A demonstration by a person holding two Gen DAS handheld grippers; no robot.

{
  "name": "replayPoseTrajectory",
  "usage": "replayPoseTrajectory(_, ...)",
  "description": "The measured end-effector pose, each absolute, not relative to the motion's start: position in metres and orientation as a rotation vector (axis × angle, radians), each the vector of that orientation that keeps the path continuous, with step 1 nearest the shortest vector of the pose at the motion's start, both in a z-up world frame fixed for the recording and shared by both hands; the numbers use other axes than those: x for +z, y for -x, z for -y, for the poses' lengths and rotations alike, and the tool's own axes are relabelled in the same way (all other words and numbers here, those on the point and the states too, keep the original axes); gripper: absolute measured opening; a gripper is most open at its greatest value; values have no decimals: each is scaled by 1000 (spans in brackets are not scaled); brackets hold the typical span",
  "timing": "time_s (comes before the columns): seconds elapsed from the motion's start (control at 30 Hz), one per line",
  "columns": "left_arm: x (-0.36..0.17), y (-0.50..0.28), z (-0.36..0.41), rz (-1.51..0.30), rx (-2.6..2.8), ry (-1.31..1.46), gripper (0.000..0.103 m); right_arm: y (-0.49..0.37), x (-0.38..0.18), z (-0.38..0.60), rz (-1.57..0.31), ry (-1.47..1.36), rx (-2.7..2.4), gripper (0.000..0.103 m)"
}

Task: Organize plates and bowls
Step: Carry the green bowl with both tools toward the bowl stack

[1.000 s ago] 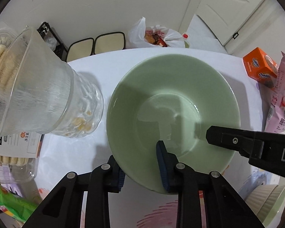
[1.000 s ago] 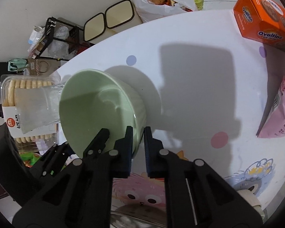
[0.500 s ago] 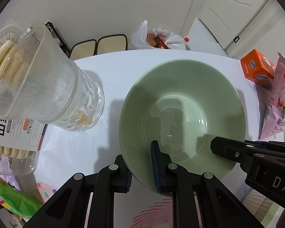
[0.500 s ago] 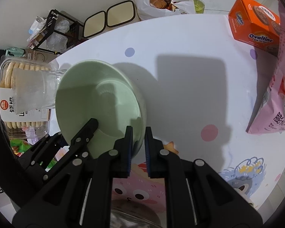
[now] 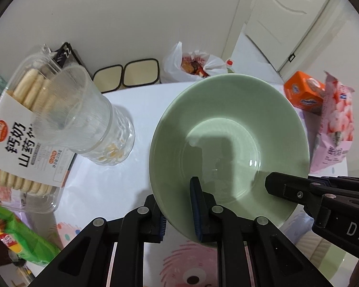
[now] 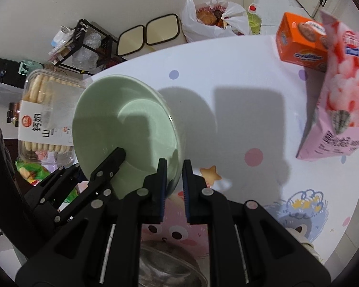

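Observation:
A pale green bowl (image 5: 229, 143) is held in the air above the white table (image 5: 103, 181), tilted. My left gripper (image 5: 178, 212) is shut on its near rim, one pad inside and one outside. My right gripper (image 6: 174, 183) is shut on the rim at the bowl's right side; its black fingers (image 5: 299, 191) reach in from the right in the left wrist view. The bowl also shows in the right wrist view (image 6: 122, 129). A metal bowl (image 6: 165, 265) sits under the right gripper, and a cream ribbed bowl (image 5: 323, 246) shows at the lower right.
A clear glass jar with a cup on top (image 5: 88, 124) and a biscuit box (image 5: 16, 138) stand at the left. An orange Ovaltine box (image 6: 299, 43) and a pink snack bag (image 6: 342, 95) stand at the right. A green packet (image 5: 19, 236) lies at the lower left.
The bowl has been lifted higher off the table by both grippers and has shifted right and toward me. Both grips have held.

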State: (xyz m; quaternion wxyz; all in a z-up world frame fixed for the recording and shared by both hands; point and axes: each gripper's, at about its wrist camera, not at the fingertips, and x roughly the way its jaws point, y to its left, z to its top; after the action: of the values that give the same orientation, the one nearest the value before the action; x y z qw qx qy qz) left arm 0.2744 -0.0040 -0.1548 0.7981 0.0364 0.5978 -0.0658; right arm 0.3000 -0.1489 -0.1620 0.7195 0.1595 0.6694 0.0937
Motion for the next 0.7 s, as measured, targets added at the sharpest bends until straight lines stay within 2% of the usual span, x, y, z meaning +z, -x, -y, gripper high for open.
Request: replayPoseTrajectory(0.7, -88, -167, 74, -1184, -240, -160, 17, -184, -87, 202, -1342, -370, 168, 15)
